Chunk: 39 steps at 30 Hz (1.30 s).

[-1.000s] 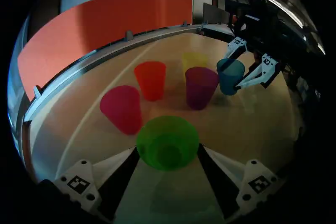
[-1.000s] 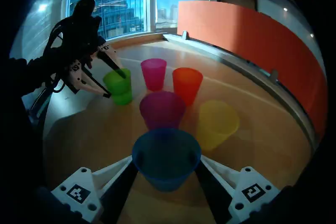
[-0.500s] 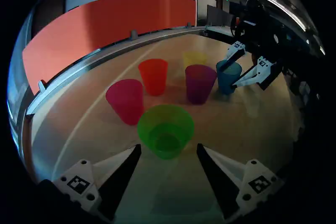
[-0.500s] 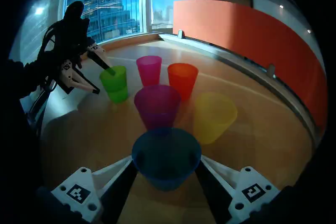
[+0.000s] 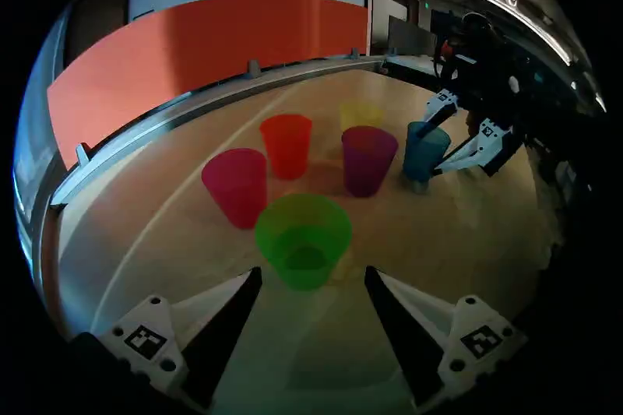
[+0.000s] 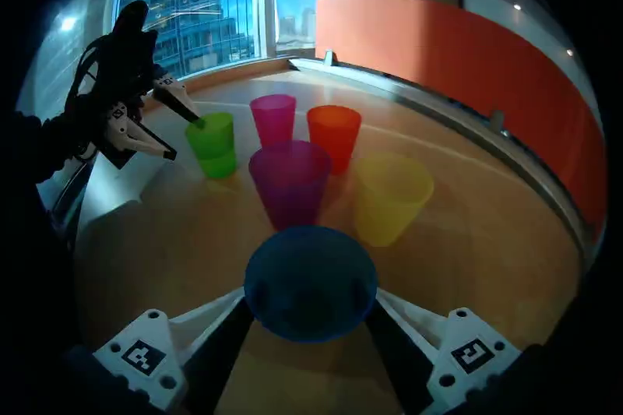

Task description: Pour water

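Observation:
A green cup (image 5: 302, 240) stands upright on the wooden table (image 5: 436, 244), just in front of my open left gripper (image 5: 310, 269), whose fingers are clear of its sides. From the right gripper view, the left gripper (image 6: 185, 140) sits just short of that green cup (image 6: 212, 144). My right gripper (image 6: 310, 302) is shut on a blue cup (image 6: 310, 279), its mouth turned a little toward the camera. In the left gripper view the right gripper (image 5: 428, 152) holds the blue cup (image 5: 425, 146) low beside a purple cup (image 5: 367, 158). No water is visible.
Pink (image 5: 236, 185), orange (image 5: 286, 145) and yellow (image 5: 360, 114) cups stand in a cluster with the purple one (image 6: 290, 181). An orange partition (image 5: 195, 41) and a rail run along the table's far edge. Windows (image 6: 210, 2) lie behind the left hand's dark sleeve.
The left gripper let go of the green cup, opened, and drew back from it. The right gripper came lower with the blue cup and tilted it slightly.

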Tool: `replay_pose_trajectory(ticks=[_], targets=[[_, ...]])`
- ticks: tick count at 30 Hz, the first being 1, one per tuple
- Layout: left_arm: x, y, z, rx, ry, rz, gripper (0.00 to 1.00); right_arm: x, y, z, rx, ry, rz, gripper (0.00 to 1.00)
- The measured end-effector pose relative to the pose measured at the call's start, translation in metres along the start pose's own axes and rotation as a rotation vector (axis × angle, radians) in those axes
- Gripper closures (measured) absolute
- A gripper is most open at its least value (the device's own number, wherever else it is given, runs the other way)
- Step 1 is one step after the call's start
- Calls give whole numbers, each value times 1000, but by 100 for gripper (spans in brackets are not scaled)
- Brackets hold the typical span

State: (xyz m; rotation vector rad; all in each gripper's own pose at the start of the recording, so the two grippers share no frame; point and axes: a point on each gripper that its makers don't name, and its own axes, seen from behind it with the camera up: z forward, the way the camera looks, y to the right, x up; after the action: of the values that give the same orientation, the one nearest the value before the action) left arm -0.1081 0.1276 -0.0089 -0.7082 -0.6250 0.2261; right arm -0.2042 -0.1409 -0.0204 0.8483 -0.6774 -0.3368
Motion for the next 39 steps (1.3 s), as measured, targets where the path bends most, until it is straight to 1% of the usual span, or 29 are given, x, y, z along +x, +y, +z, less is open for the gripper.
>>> replay_pose_trajectory(ticks=[3, 9, 15, 20, 24, 27, 30, 35, 39], targets=[[1, 1, -2, 1, 5, -3, 1, -4, 1, -1, -11, -9, -1, 0], [1, -1, -9, 12, 16, -9, 2, -3, 1, -9, -28, 6, 12, 0], [-1, -4, -23, 41, 30, -18, 1, -8, -1, -28, -54, 23, 25, 0], [-4, 0, -36, 60, 55, -40, 2, -17, -2, -48, -86, 36, 38, 0], [-4, 5, -45, 74, 80, -49, 1, -21, -2, -62, -111, 55, 59, 0], [0, 8, -52, 85, 102, -65, 1, -19, -3, -70, -128, 83, 84, 0], [6, 8, -60, 103, 136, -83, 2, -15, -1, -78, -147, 120, 115, 0], [13, 2, -74, 161, 188, -102, 2, -6, 2, -93, -192, 189, 159, 0], [20, -5, -84, 213, 230, -117, 2, 3, 7, -106, -245, 248, 183, 0]])
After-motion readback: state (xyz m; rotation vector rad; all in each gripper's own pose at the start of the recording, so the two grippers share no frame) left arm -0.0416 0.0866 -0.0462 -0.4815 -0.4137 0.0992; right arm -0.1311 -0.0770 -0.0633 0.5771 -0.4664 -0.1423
